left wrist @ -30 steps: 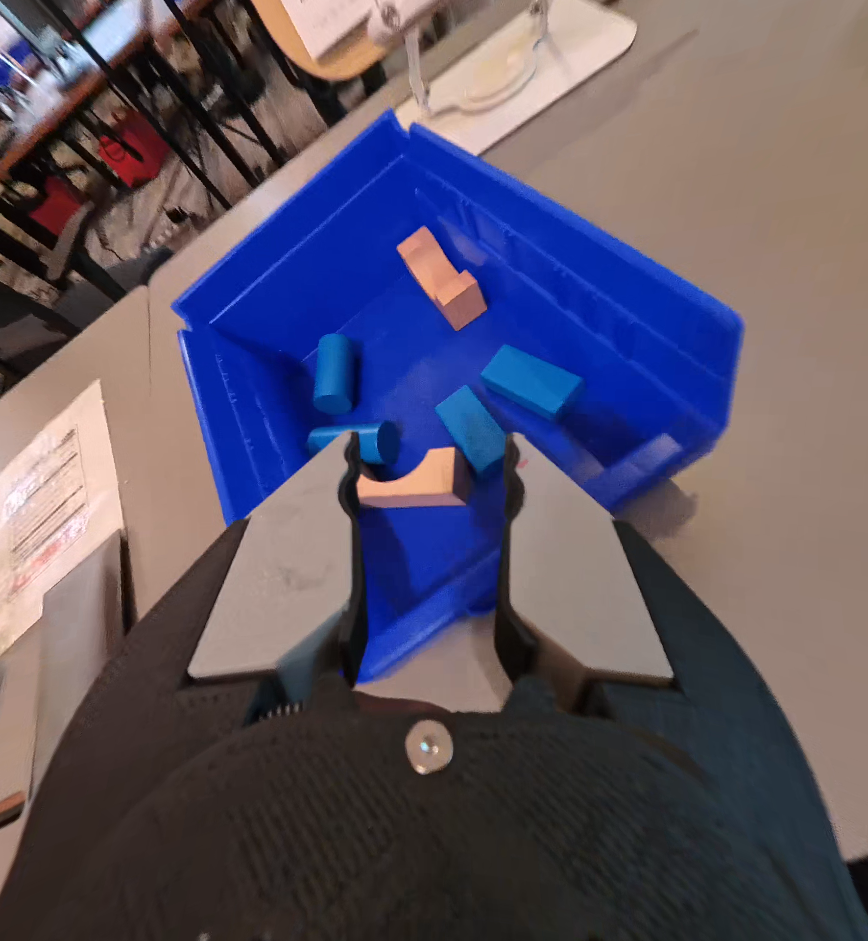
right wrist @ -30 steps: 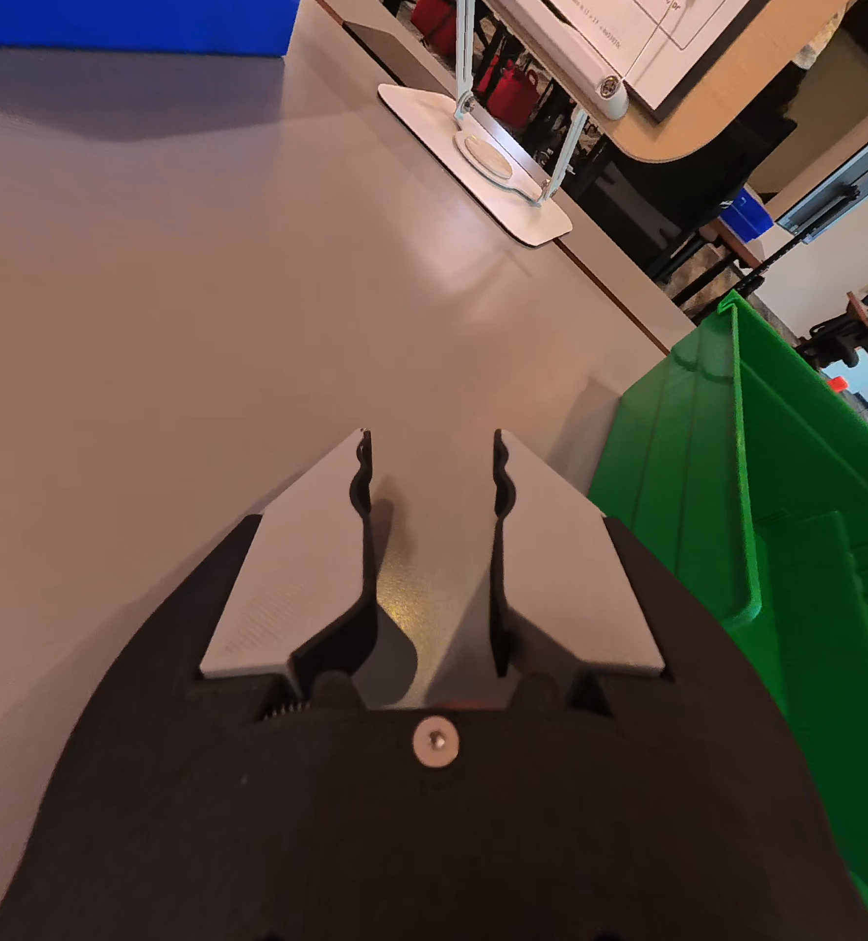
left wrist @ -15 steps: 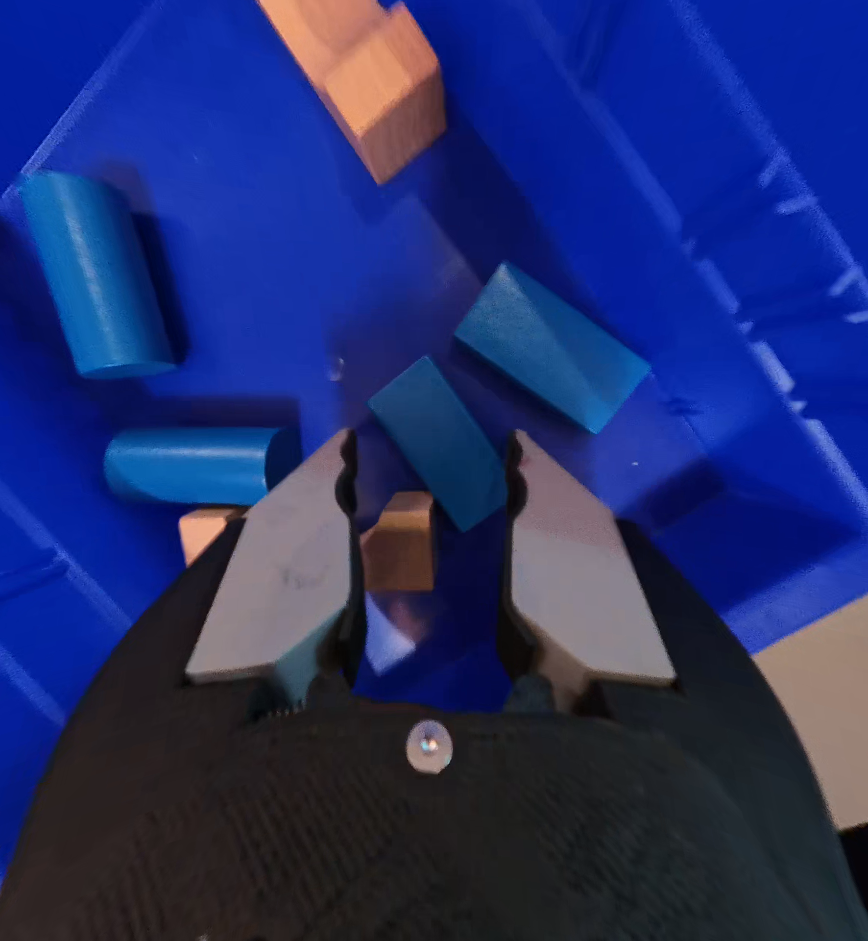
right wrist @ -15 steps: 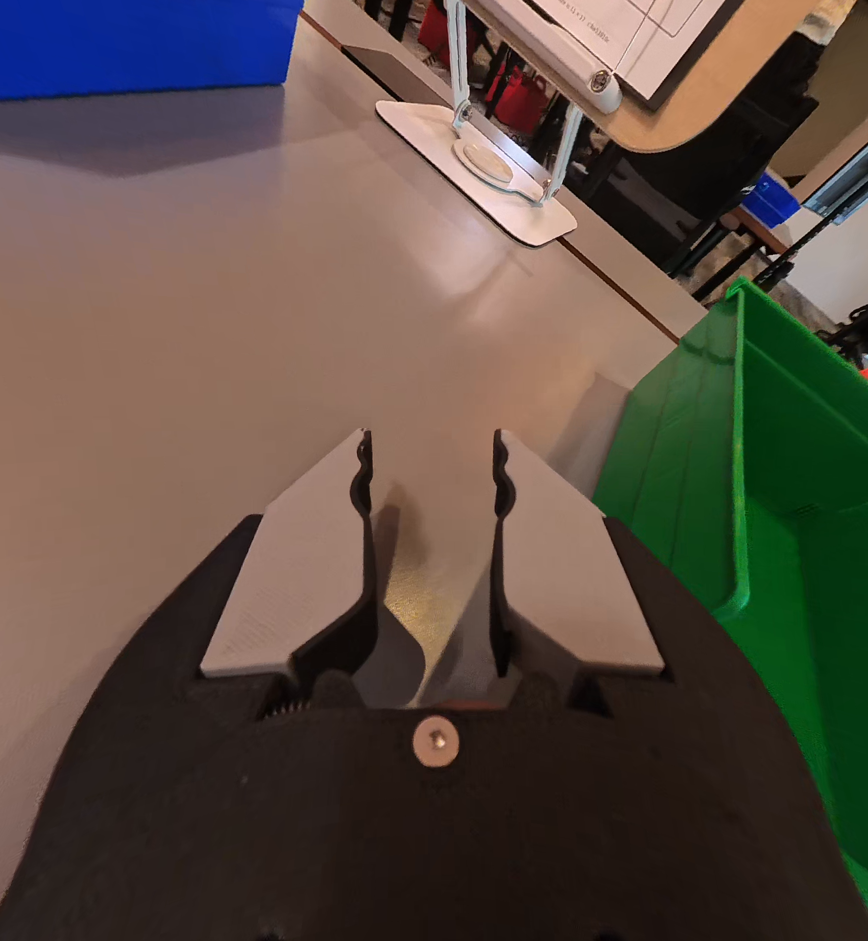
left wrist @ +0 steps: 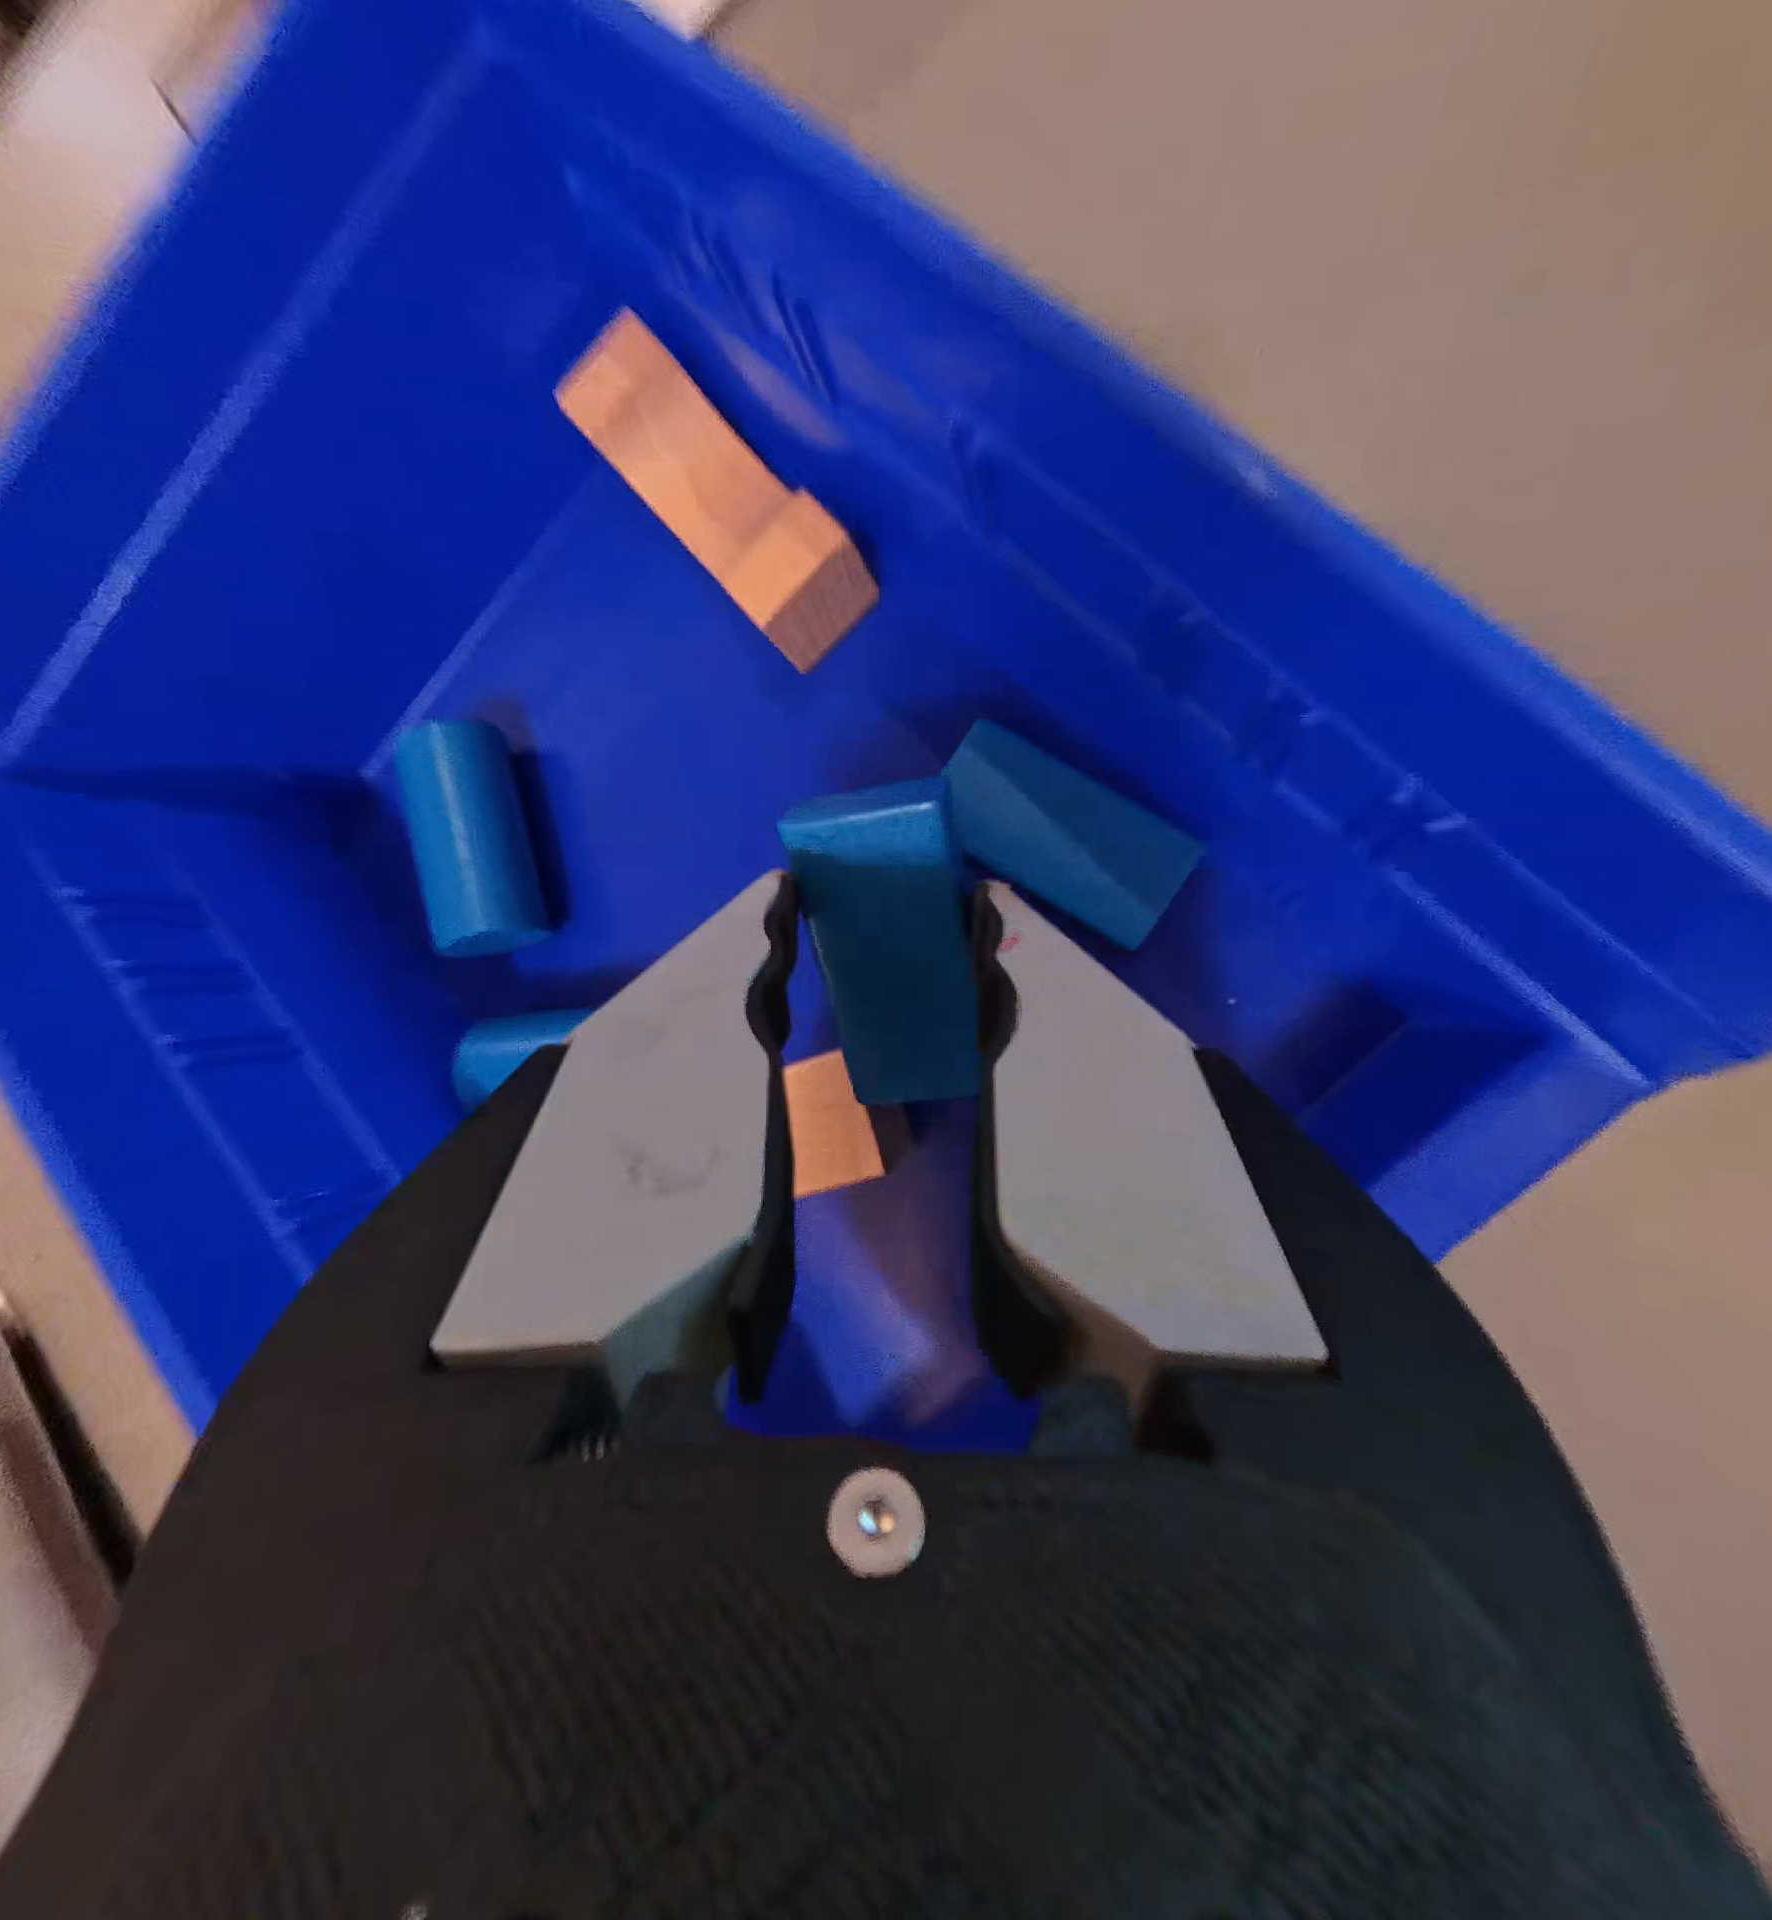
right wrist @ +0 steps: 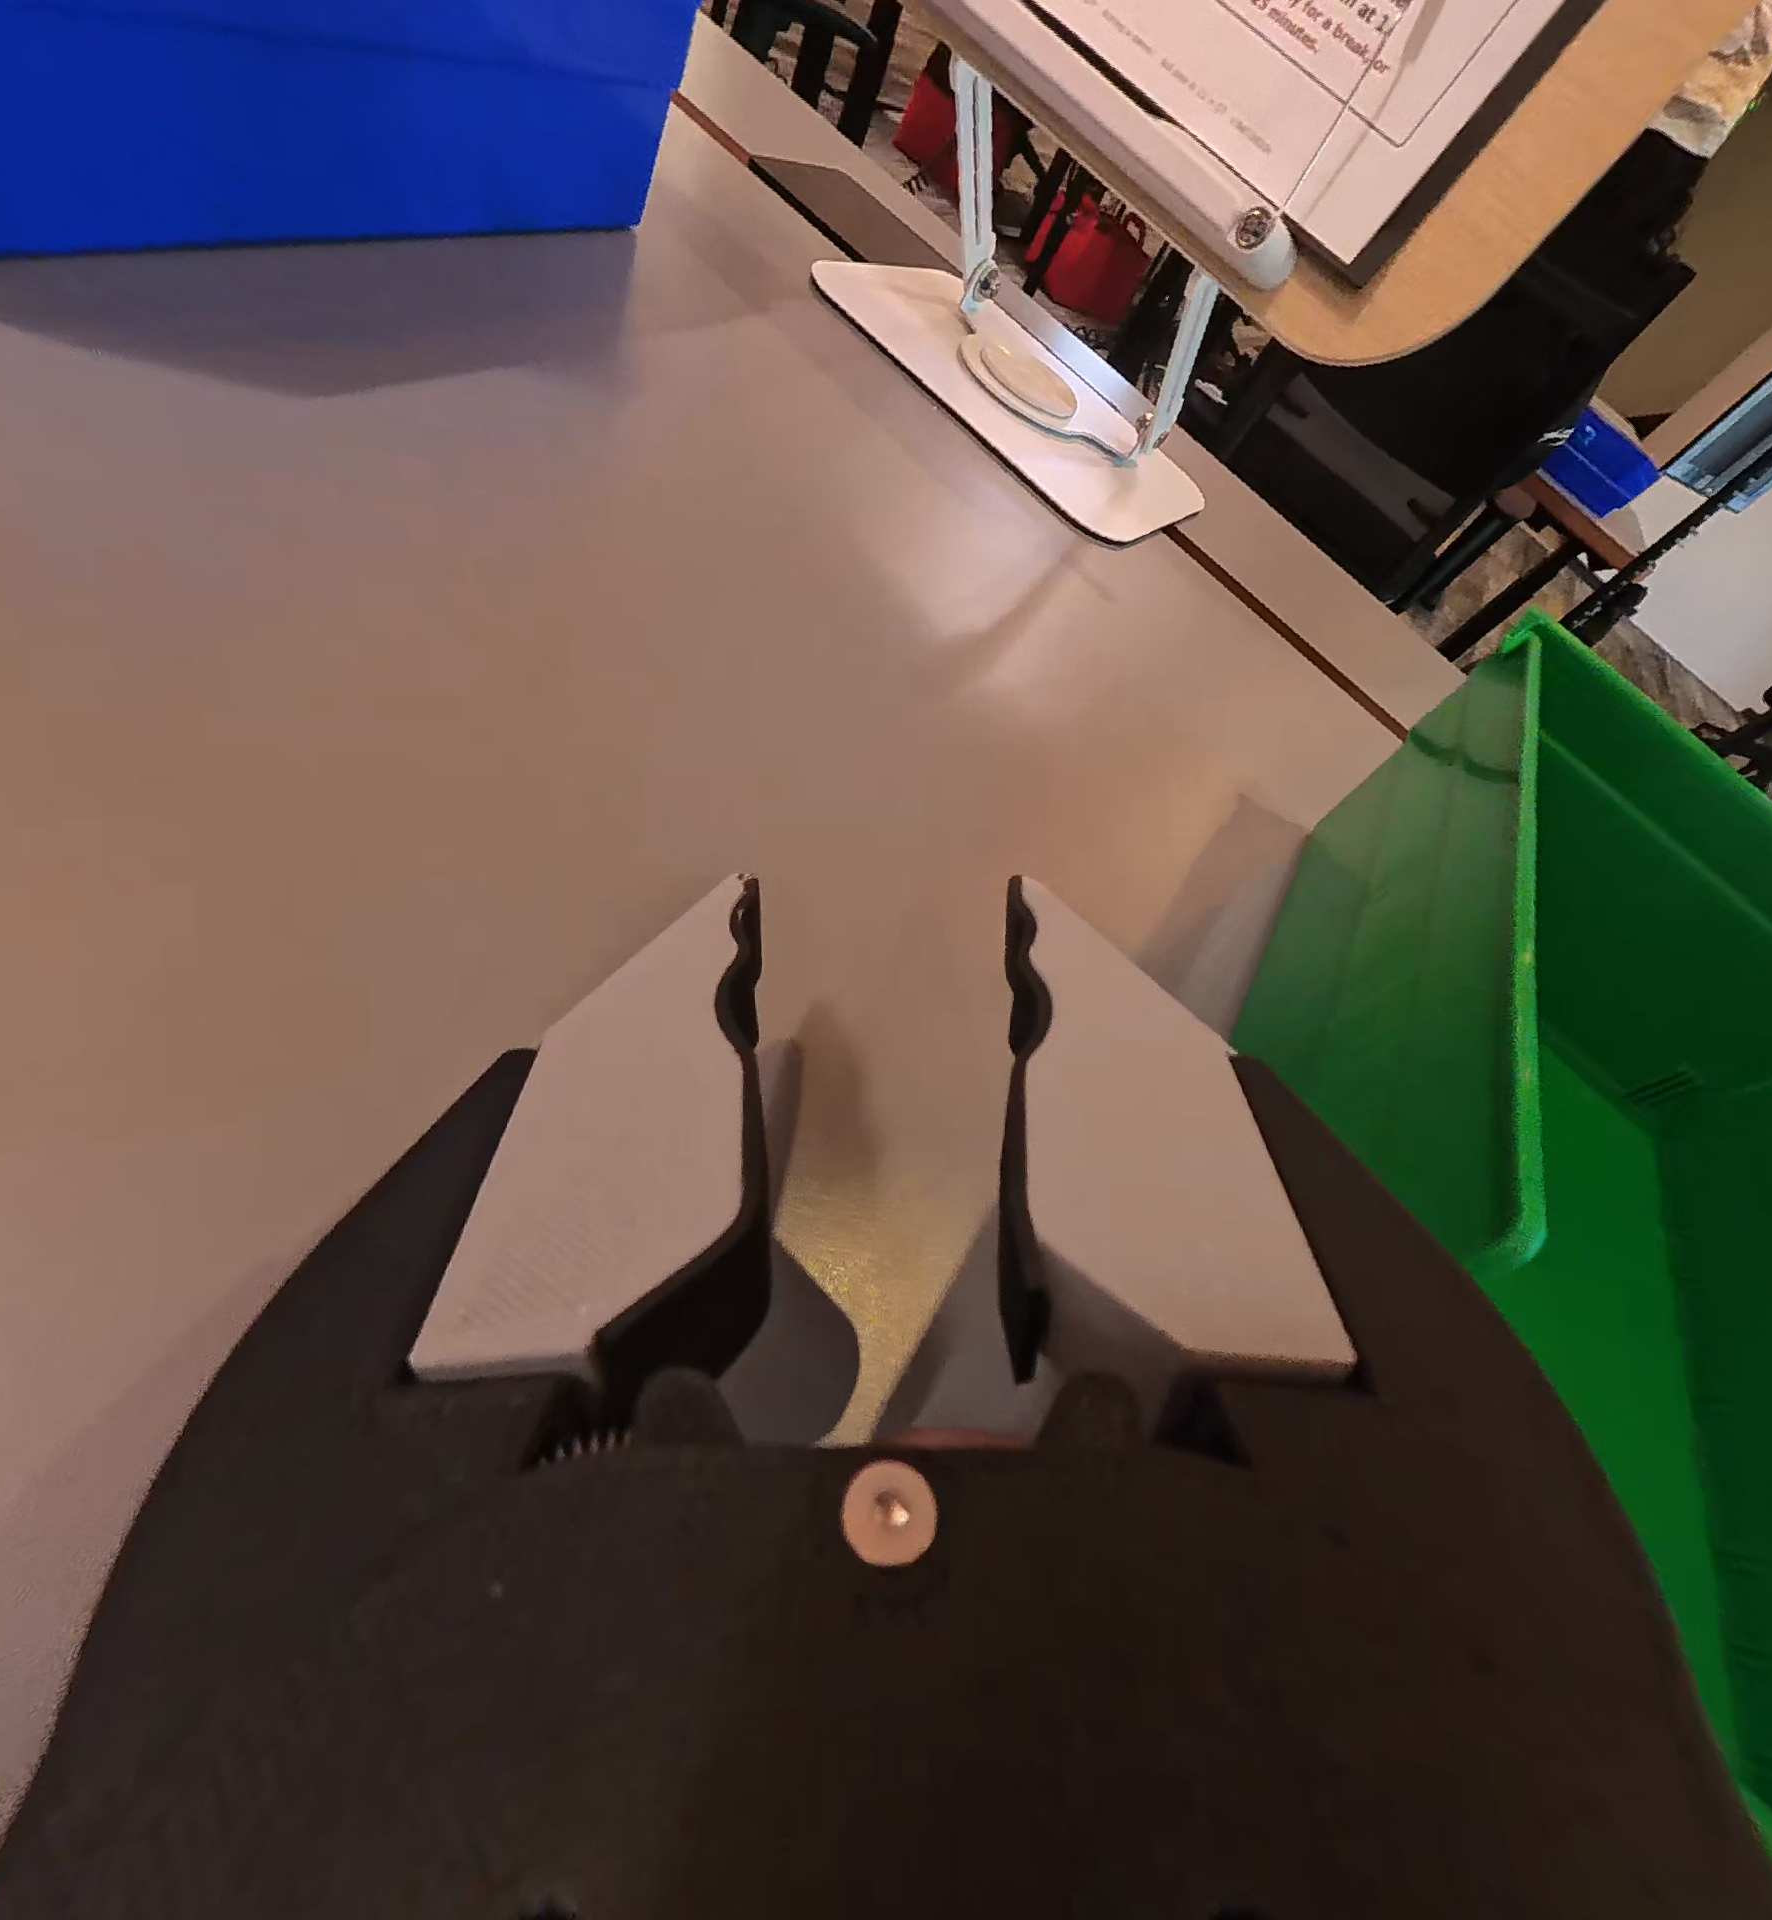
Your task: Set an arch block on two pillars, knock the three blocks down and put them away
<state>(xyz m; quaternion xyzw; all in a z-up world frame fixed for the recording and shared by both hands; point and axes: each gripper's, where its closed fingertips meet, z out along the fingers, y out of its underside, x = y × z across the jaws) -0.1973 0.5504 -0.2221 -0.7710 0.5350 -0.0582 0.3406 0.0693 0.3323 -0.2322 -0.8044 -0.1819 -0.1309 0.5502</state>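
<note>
Grey table (right wrist: pixel 446 644) bears a blue plastic bin (left wrist: pixel 1277 582); above it the left tool (left wrist: pixel 877 935) pinches a blue rectangular wooden block (left wrist: pixel 887 956) near its end, so it could pivot loose. Right tool (right wrist: pixel 877 935) gapes empty.

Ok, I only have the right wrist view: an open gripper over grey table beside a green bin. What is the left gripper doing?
Observer: The left gripper is shut on a blue rectangular wooden block, held above the blue plastic bin.
Operator: Any arch pieces in that bin?
Observer: Two plain wooden arch blocks: one towards the far wall, one partly hidden under the gripper.
Operator: What else?
Observer: Two blue wooden cylinders and a second blue rectangular block, all lying down.
</note>
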